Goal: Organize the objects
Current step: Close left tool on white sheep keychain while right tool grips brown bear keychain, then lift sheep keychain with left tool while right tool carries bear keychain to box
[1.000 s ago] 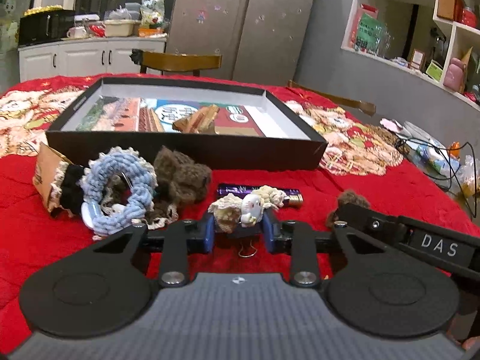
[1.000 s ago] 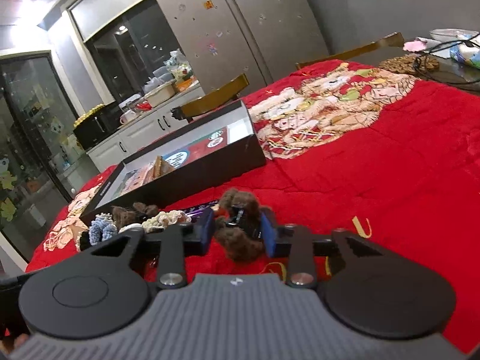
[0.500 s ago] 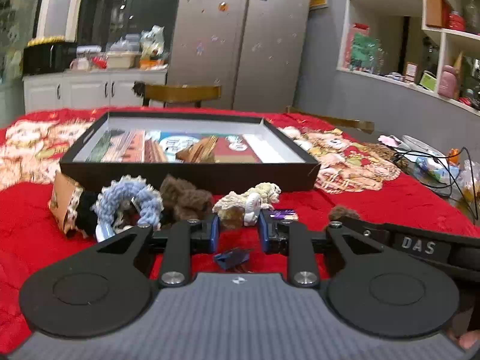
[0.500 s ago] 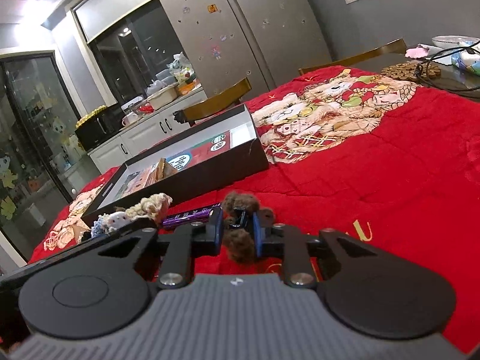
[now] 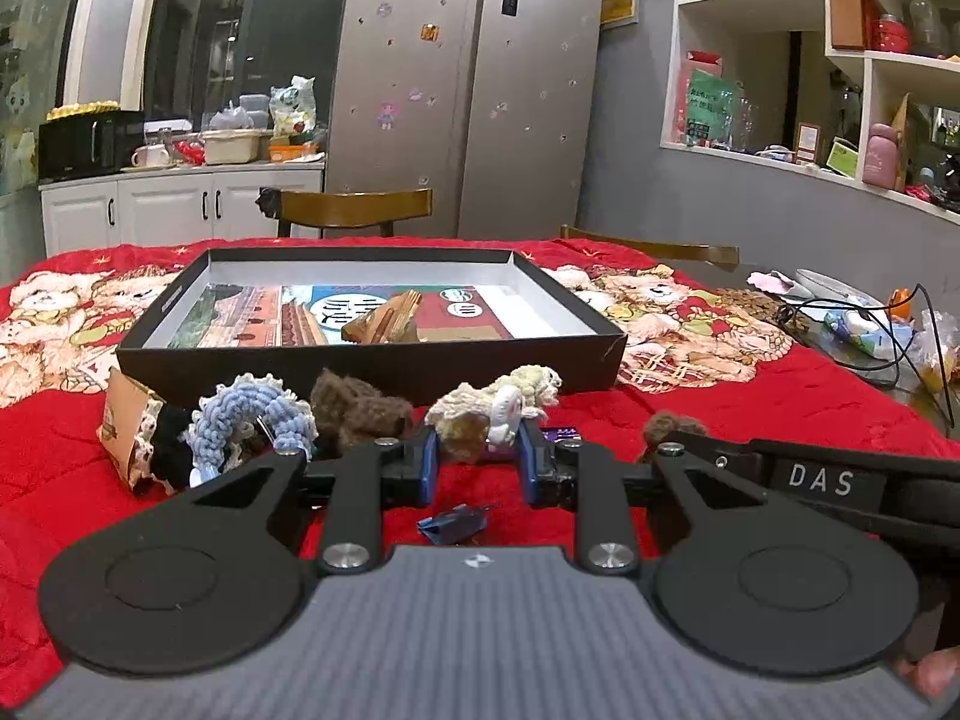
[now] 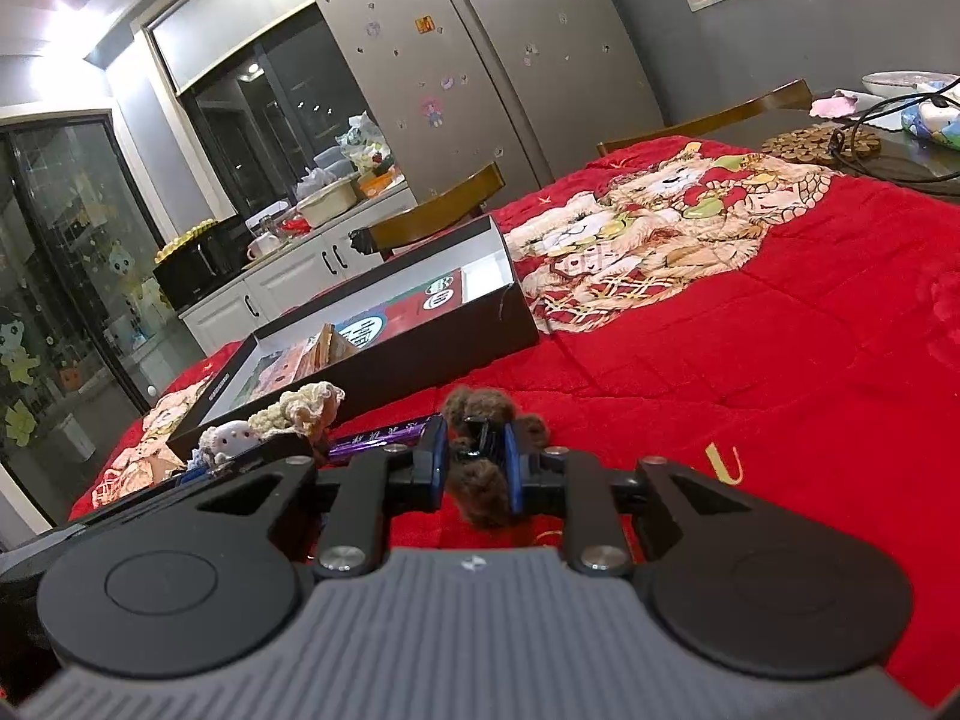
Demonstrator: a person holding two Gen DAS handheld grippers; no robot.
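Cream crochet toy [image 5: 498, 405] now clamped in left hand-held gripper [image 5: 477, 459], lifted off red desk [image 5: 750, 402] since a second ago; right hand-held gripper [image 6: 477, 459] narrowed onto brown plush [image 6: 480, 480] — both ready for black box [image 5: 372, 363].

red quilted cloth with bear prints [image 5: 750, 396] | black shallow cardboard box, white inside [image 5: 372, 360] | blue crocheted ring, near left [image 5: 252, 414] | cream woolly toy [image 5: 498, 399] | brown fuzzy clip [image 6: 480, 450] | purple tube [image 6: 384, 433]
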